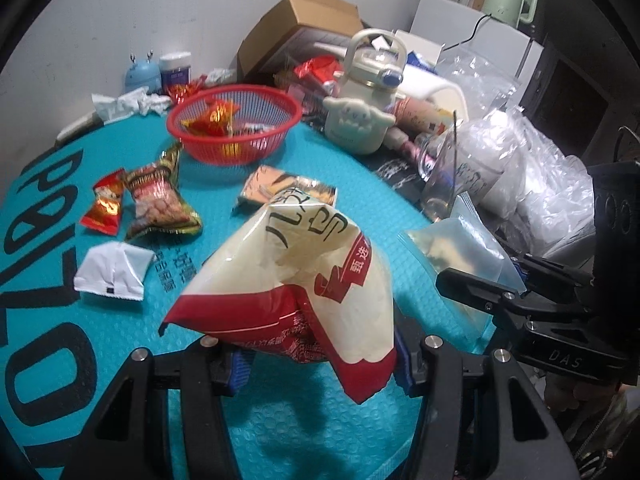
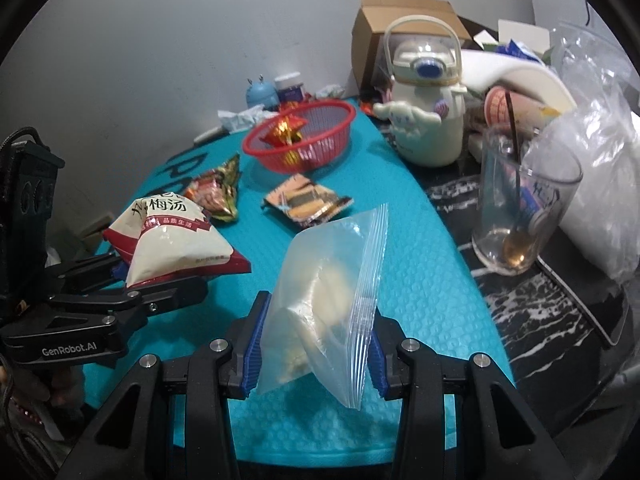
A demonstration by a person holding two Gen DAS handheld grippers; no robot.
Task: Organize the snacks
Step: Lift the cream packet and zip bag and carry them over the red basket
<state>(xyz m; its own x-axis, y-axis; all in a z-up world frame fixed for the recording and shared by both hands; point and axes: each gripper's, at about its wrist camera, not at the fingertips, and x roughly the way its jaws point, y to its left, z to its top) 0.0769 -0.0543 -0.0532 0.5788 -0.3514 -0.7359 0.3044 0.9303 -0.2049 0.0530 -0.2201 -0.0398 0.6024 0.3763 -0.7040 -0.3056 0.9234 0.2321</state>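
Your left gripper (image 1: pixel 320 364) clamps the cream-and-red packet (image 1: pixel 296 280) aloft; your right gripper (image 2: pixel 316 344), level alongside, clamps the zip bag (image 2: pixel 328 296).

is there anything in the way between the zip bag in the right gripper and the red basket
One thing: an orange snack packet lies flat on the mat between the zip bag and the red basket. The right gripper holds the bag above it.

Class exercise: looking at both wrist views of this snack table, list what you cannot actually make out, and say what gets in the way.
- Lower part of the cream-and-red packet, left wrist view: hidden between the left tongs.
- Contents of the zip bag, right wrist view: blurred by cloudy plastic.
- Snacks in the red basket, both views: partly screened by its mesh wall.
- Cardboard box interior, left wrist view: hidden by its flap.
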